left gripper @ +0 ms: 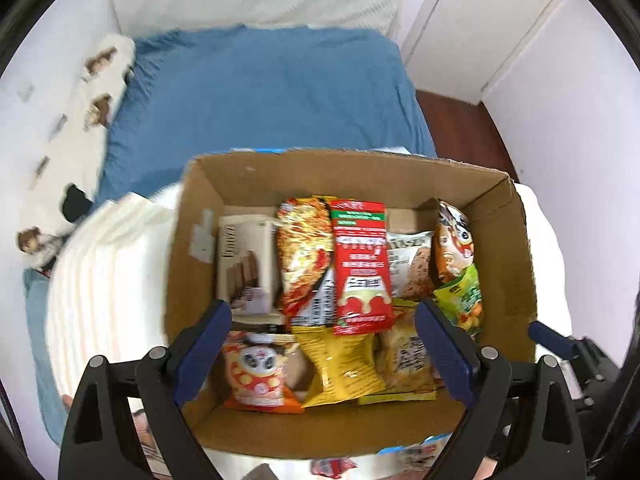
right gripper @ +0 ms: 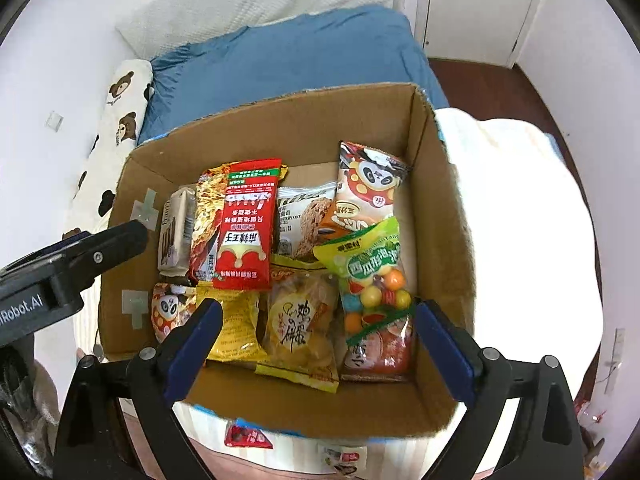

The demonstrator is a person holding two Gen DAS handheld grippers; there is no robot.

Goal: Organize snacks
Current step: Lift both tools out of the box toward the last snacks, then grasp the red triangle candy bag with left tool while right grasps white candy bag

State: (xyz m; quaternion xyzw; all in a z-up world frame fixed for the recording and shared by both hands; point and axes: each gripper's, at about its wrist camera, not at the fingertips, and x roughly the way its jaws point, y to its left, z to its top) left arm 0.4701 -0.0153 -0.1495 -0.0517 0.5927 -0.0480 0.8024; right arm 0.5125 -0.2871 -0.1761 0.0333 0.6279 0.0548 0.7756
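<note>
An open cardboard box (left gripper: 508,248) (right gripper: 440,184) holds several snack packets. A red packet (left gripper: 360,268) (right gripper: 244,224) lies on top beside an orange-gold noodle pack (left gripper: 300,248). A green gumball bag (right gripper: 372,280), a panda packet (right gripper: 368,184), a yellow packet (left gripper: 340,364) (right gripper: 236,328) and a cookie pack (right gripper: 304,220) also lie inside. My left gripper (left gripper: 324,320) is open and empty above the box. My right gripper (right gripper: 318,320) is open and empty above the box. The left gripper's finger (right gripper: 116,240) shows at the box's left wall.
The box rests on a white folded quilt (left gripper: 108,272) (right gripper: 520,208) on a bed with a blue sheet (left gripper: 260,92). A bear-print pillow (right gripper: 124,100) lies along the left wall. Loose snack packets (right gripper: 248,436) lie in front of the box. A white door (left gripper: 480,28) stands at the right.
</note>
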